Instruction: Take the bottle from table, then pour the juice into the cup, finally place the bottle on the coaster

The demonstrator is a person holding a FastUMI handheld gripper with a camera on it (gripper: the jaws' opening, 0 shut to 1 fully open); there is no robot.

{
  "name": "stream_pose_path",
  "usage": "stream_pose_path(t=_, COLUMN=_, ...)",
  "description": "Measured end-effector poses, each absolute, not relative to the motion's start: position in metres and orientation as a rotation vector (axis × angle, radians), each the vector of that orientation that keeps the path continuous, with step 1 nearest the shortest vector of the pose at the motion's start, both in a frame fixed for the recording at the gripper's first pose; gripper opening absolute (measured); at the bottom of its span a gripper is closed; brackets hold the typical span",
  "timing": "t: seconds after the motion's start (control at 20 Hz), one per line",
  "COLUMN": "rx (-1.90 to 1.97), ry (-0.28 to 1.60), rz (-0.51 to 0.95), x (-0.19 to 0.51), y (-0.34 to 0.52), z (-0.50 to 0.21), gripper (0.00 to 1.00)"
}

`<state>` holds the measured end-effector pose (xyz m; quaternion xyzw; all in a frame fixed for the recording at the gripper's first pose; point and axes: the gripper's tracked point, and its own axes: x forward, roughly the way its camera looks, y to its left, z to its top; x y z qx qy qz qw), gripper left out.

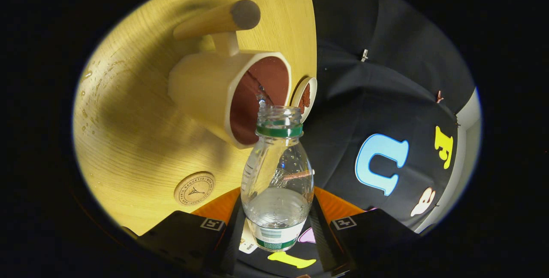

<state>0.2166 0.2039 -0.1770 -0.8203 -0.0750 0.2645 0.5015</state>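
Note:
My gripper (276, 237) is shut on a clear plastic bottle (276, 183) with a green neck ring and no cap. The whole view is rolled over, so the wooden table (128, 140) stands like a wall beside the bottle. The bottle's mouth touches the rim of a cream cup (223, 93) with a brown inside and a long wooden handle, just beyond the fingers. A little clear liquid shows at the mouth, and some lies near the bottle's base. A round wooden coaster (194, 188) lies flat on the table, close to one finger and nearer than the cup.
A small round dish (305, 97) with a brown inside sits just behind the cup near the table's edge. Drops of liquid (91, 98) lie scattered on the table far from the cup. The booth's black cloth wall hangs beyond the table edge.

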Motion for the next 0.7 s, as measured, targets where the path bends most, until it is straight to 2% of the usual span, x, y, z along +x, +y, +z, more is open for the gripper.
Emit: stream_pose_path(t=0.7, rx=-2.084, ry=-0.211, rz=0.650, x=0.2267, y=0.2035, z=-0.1716, gripper=0.75)
